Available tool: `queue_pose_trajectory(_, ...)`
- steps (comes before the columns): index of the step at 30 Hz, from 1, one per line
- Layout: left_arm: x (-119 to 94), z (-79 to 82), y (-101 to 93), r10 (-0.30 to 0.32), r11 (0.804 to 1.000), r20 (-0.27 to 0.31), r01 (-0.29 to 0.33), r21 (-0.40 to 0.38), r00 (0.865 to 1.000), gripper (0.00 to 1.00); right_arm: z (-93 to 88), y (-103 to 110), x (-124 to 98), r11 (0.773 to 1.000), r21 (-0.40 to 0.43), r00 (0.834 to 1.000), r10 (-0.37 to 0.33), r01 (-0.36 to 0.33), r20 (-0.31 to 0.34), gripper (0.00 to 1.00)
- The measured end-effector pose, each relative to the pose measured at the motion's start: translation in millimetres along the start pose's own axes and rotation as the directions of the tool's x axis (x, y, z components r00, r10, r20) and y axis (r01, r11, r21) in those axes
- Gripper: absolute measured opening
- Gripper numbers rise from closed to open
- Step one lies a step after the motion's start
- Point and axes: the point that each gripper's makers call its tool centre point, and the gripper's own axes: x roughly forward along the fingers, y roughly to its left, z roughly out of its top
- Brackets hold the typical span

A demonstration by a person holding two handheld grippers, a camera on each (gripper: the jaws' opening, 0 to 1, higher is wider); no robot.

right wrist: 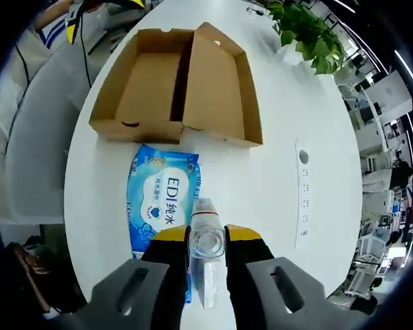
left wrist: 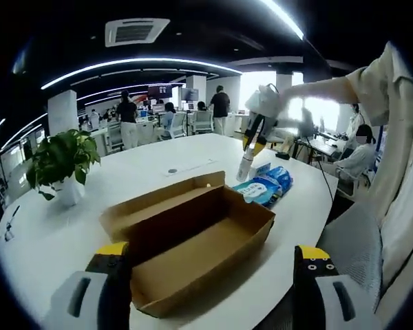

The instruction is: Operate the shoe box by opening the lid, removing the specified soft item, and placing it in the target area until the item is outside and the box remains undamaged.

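Right gripper (right wrist: 207,242) grips bottle (right wrist: 207,258) (label hidden) above wipes pack (right wrist: 162,199).

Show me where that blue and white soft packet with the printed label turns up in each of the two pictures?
Left gripper view: the blue and white soft packet lies on the round white table, right of centre, just past the open brown cardboard shoe box.
Right gripper view: the packet lies left of centre, directly below the shoe box.
Shared landmark: the green potted plant, seen at upper right in the right gripper view.
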Motion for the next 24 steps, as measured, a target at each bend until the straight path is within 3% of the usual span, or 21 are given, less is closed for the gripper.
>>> queue_pose_trajectory(15,1,-3.3,8.8,0.01,1.0,-0.012,-0.01,-0.013,1.0,1.0,0.8,-10,28,0.998,0.028,0.997,0.051,-0.049,-0.053,0.17)
queue_pose_trajectory(24,1,-13.1,8.7,0.018,0.999,-0.039,-0.019,-0.031,0.999,0.99,0.3,-8,39,0.996,0.039,0.994,0.08,-0.077,-0.071,0.17)
